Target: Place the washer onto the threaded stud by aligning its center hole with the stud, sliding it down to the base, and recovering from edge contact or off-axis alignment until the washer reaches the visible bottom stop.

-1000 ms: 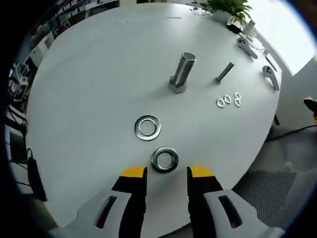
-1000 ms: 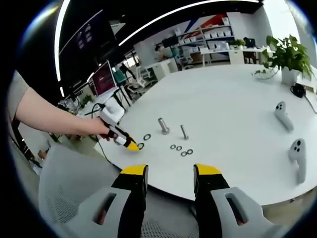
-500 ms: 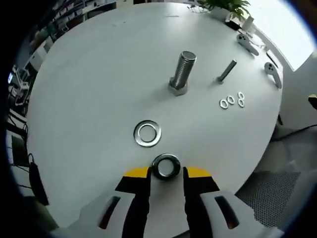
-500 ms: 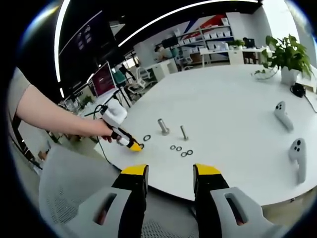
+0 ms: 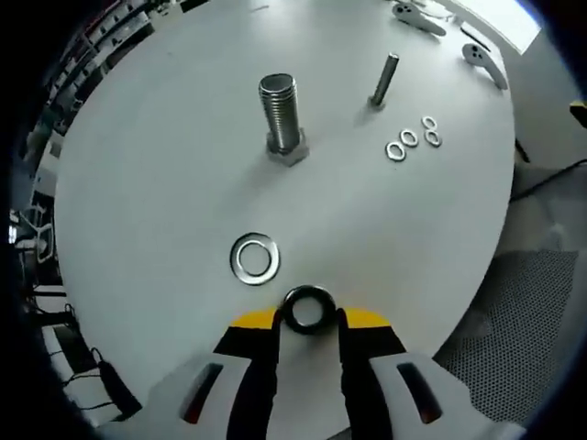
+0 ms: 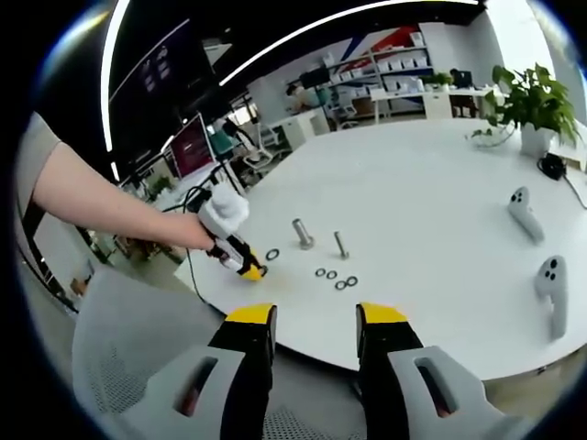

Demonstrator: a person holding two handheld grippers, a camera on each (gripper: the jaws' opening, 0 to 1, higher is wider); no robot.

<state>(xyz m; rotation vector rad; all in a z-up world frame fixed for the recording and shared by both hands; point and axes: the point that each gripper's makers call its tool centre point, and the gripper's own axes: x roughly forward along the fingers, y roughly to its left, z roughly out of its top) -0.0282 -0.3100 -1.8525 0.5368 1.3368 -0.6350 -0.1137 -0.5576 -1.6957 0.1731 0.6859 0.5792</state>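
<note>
In the left gripper view, the white round table (image 5: 165,137) has wide bare surface along its left side, out to the curved edge. A bright washer (image 5: 255,258) lies flat near that view's gripper, with free table all round it. Farther off stands the thick threaded stud (image 5: 280,112), upright on its hex base, well apart from the washers. The left gripper (image 5: 308,318) has its yellow-tipped jaws pinching a dark washer (image 5: 308,309) by its rim, close to the near edge of the table; whether this washer is lifted off the surface cannot be told. To the right of the thick stud stands a thin stud (image 5: 383,79), and nearer than it three small washers (image 5: 411,138) lie in a close row. At the far right edge two white controllers (image 5: 481,60) lie on the table. Beyond the right rim is grey floor.

In the right gripper view, a person's arm (image 6: 110,206) reaches in from the left to the left gripper (image 6: 240,261) at the near left edge of the table (image 6: 440,211). Just right of it lie the bright washer (image 6: 272,254), the thick stud (image 6: 302,233), the thin stud (image 6: 340,244) and the small washers (image 6: 336,277). Much open table follows, then the two controllers (image 6: 537,252) and a potted plant (image 6: 530,105) at the far right. The right gripper (image 6: 315,321) hangs off the table's near edge, jaws spread and holding nothing.
</note>
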